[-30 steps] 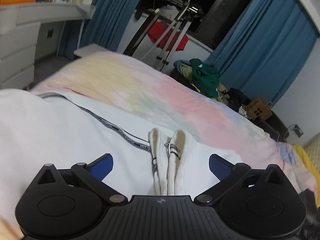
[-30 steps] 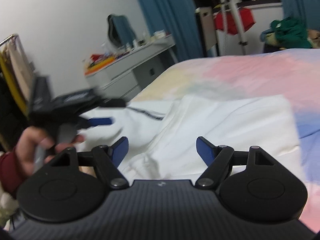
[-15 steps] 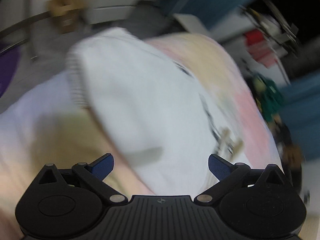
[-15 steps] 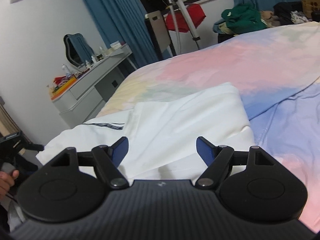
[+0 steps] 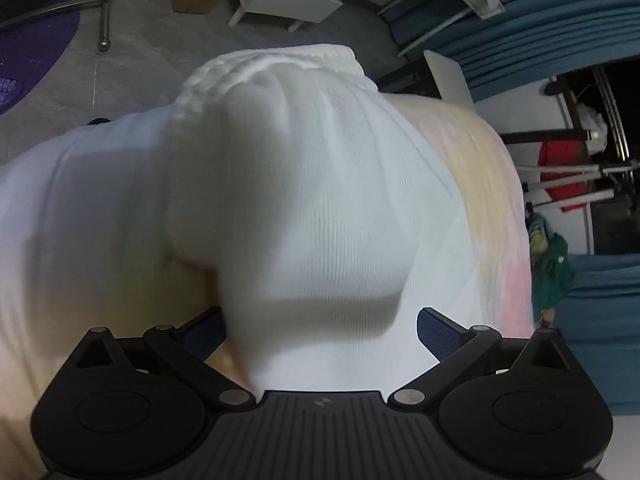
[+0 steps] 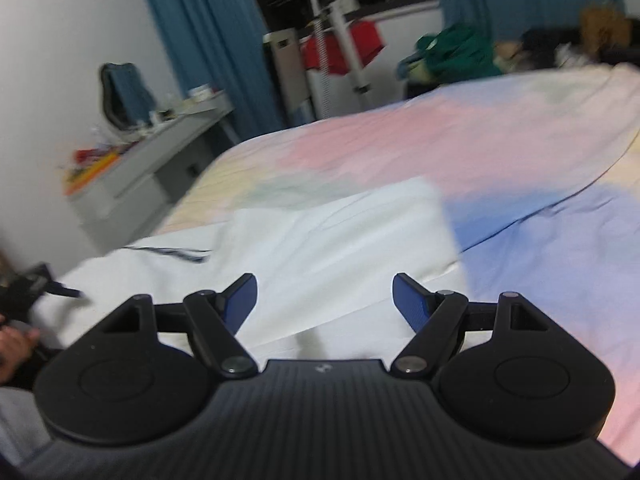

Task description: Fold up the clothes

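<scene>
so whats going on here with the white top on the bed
A person is folding a white top laid on a pastel bedspread, with a gripper in each hand. The left gripper is down at the ribbed hem end, jaws wide, with cloth bunched between the fingers but not visibly pinched. The right gripper hovers open over the other part of the top, holding nothing. The fold isn't finished yet.

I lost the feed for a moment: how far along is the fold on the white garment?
Done: one fold seems in, a flat white panel lying over the white garment on the bed. In hand: left tongs open around its bunched ribbed end, not clamped; right tongs open, empty. Left: grip that end, finish folding.
</scene>
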The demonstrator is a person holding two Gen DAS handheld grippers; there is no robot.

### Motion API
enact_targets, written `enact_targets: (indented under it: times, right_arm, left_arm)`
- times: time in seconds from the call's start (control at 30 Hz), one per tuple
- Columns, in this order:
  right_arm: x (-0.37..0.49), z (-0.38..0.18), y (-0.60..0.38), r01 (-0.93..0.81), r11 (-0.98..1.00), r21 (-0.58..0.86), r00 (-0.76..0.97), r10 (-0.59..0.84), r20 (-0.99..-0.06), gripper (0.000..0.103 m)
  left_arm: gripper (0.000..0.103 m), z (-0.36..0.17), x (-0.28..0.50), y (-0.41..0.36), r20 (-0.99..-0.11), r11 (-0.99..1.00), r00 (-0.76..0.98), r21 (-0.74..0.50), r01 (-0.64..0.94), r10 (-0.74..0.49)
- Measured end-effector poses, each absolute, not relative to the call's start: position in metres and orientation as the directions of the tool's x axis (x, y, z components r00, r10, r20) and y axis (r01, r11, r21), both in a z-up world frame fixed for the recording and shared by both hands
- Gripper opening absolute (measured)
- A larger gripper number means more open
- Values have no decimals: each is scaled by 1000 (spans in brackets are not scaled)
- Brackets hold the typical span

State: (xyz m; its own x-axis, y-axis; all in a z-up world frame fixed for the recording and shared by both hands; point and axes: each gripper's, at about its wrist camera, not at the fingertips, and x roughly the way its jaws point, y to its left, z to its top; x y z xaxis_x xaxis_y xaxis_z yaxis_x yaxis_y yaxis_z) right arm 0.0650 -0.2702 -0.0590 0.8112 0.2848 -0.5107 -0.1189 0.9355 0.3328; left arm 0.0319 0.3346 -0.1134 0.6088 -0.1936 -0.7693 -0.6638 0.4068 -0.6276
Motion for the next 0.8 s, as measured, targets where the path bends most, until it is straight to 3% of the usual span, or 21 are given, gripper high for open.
enact_targets:
  times: [0.27,0.63,0.73,0.8]
  right_arm:
    - [82,-70,-274,-39,948,317,820,211,-532,76]
    - [102,-88,-255,-77,966,247,796,208,-569,76]
    - [104,-94,-243,-140,963,231,779,251,-574,76]
    - [109,-105,-235,-153,967,203,751,247,-613,76]
  left_arm:
    - [102,-104,42,319,-709,521,697,-638,-567,-110]
    - [100,-120,69,318,-752,551,655,-578,-602,-74]
    - [80,-117,71,315,-755,579,655,-552,-600,-41]
    - [50,-113,71,313,-739,590,672,-562,-580,-42]
